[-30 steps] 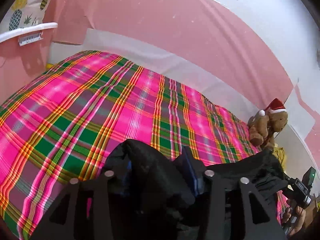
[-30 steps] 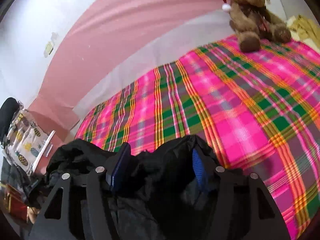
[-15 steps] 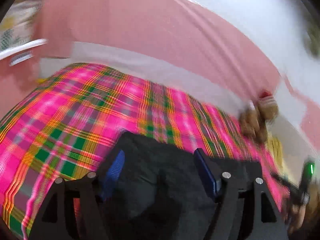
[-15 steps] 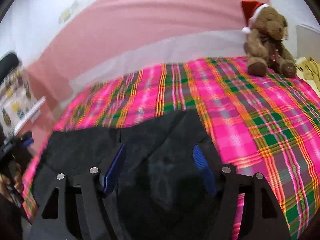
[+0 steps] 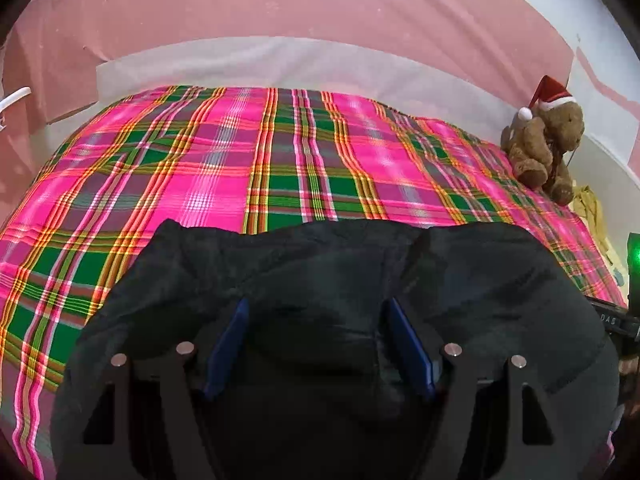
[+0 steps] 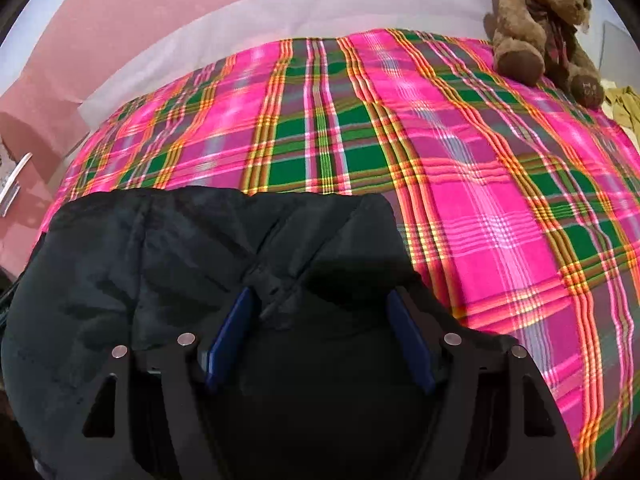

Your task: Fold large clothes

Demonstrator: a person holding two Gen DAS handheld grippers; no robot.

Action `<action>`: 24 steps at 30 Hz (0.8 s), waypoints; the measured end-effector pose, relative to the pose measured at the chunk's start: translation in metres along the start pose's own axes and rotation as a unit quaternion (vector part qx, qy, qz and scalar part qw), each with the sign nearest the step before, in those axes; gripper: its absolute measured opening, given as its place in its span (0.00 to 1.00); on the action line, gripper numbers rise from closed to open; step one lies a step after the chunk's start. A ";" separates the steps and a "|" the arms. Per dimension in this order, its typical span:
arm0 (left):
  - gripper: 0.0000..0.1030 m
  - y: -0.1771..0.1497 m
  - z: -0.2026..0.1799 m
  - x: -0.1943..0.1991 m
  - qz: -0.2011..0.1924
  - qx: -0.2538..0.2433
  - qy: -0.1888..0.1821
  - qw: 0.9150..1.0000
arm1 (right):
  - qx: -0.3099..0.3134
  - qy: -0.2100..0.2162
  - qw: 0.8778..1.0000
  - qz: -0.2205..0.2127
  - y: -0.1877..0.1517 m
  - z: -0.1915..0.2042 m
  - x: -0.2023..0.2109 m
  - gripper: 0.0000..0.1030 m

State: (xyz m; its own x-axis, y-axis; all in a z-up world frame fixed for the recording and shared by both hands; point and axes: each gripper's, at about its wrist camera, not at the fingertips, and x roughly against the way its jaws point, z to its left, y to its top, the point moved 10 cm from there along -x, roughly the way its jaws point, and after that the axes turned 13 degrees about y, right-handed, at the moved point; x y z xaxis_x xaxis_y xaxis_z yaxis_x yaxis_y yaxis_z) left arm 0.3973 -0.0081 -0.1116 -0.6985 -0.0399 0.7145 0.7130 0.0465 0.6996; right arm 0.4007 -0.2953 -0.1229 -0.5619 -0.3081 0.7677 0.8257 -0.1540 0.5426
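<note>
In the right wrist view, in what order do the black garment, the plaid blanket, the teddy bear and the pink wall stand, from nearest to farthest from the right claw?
1. Black garment: directly under the right claw, between its fingers.
2. Plaid blanket: spread beyond the garment, ahead and right.
3. Teddy bear: far right corner of the bed.
4. Pink wall: behind the bed, upper left.

The left gripper (image 5: pixel 318 332) has just been opening, cloth lying loose between its spread blue fingers (image 5: pixel 228 340) (pitched downward); the right gripper (image 6: pixel 320 328) likewise gapes wide.
</note>
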 end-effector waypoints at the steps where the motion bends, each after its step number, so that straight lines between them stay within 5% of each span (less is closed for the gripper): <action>1: 0.72 -0.002 0.000 0.003 0.002 -0.002 0.003 1.000 | 0.002 -0.006 1.000 0.001 0.000 0.000 -0.001 0.67; 8: 0.68 0.002 -0.001 0.022 0.022 -0.033 0.021 0.999 | 0.004 -0.006 1.000 -0.026 0.014 0.015 0.039 0.67; 11: 0.68 0.012 -0.010 0.054 0.010 -0.031 -0.020 0.999 | 0.025 0.020 0.998 -0.046 0.022 0.044 0.064 0.67; 15: 0.68 0.026 -0.050 0.077 -0.010 -0.063 -0.063 0.996 | 0.060 0.034 0.998 -0.015 0.021 0.078 0.049 0.67; 20: 0.69 0.017 -0.079 0.017 0.062 -0.083 -0.055 0.993 | 0.035 0.021 0.998 0.043 0.016 0.057 -0.005 0.67; 24: 0.69 0.015 -0.083 -0.015 0.073 -0.076 -0.047 0.993 | 0.041 0.004 0.998 0.049 0.015 0.052 -0.027 0.67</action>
State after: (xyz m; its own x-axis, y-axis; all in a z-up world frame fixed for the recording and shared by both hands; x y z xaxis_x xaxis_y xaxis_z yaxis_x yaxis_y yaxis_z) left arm 0.4234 -0.0894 -0.1114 -0.5839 0.0499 0.8103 0.8035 -0.1074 0.5856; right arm 0.4259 -0.2403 -0.1181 -0.4781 -0.3261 0.8155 0.8695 -0.0448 0.4919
